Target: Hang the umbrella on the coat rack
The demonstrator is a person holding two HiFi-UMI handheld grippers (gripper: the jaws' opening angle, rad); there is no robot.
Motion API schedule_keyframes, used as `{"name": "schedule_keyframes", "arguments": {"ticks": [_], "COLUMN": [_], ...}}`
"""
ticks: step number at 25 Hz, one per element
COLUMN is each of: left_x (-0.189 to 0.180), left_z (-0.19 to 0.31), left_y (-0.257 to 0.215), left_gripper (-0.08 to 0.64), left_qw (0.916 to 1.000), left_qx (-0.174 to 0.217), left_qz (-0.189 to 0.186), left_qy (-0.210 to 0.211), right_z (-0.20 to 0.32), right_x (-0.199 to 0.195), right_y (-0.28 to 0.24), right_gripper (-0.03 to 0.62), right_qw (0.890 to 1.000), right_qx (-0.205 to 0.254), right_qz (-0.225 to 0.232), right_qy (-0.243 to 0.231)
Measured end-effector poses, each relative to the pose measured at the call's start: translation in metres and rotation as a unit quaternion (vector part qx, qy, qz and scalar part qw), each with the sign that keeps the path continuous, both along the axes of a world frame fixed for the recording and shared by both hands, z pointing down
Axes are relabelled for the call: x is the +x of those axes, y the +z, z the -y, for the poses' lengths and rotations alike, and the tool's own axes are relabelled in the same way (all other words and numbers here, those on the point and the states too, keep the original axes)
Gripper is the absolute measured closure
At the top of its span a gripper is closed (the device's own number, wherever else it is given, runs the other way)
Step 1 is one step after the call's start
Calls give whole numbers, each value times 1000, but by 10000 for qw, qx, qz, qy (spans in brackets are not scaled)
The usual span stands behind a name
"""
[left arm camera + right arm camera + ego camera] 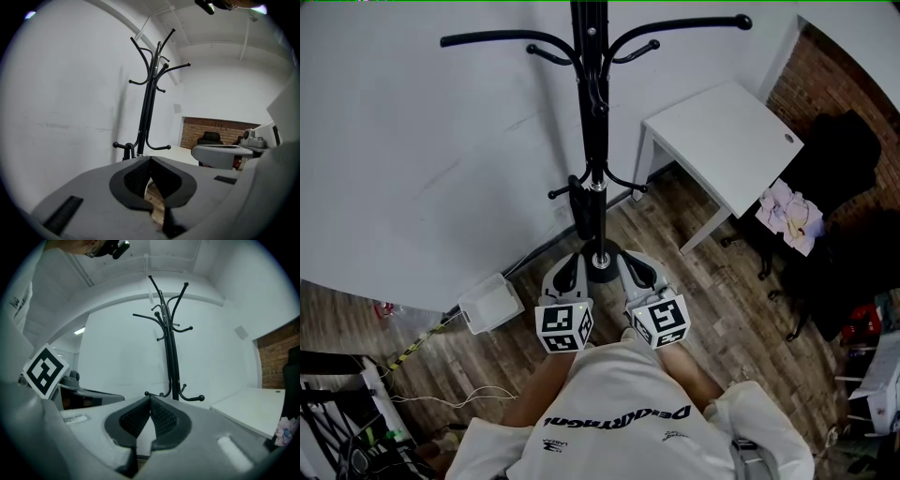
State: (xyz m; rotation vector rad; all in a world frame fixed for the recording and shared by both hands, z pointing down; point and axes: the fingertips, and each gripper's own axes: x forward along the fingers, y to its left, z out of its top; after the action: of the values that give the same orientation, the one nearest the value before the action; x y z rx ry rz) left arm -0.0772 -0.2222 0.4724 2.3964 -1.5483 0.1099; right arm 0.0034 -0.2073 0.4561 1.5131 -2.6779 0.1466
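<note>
Head view, hands: forearms reach forward side by side, with the left gripper (570, 272) and right gripper (637, 272) either side of the coat rack (589, 112) base.
Left gripper: jaws together, nothing between them.
Right gripper: jaws together, empty.
Umbrella (580, 211): black, folded, hanging from a lower hook against the pole.
Gripper views: rack's upper hooks seen from below — left one adds a brick wall (211, 129) beyond.
</note>
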Motion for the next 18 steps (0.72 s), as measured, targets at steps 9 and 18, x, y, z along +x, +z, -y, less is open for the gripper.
{"name": "schedule_keyframes", "arguments": {"ticks": [9, 18], "left_x": [11, 21], "left_z": [-13, -17], "left_y": [1, 6], "left_gripper": [563, 563], "left_qw": [9999, 9998], "left_qx": [94, 136], "left_qz": [44, 53], "left_qy": [18, 139], "right_z": [-1, -3], "right_x": [7, 16], "right_y": [1, 5], "right_gripper": [595, 595], "right_qw": [10000, 10000], "right_qx": [12, -14], "right_qz": [-11, -8], "right_qy": [12, 74]}}
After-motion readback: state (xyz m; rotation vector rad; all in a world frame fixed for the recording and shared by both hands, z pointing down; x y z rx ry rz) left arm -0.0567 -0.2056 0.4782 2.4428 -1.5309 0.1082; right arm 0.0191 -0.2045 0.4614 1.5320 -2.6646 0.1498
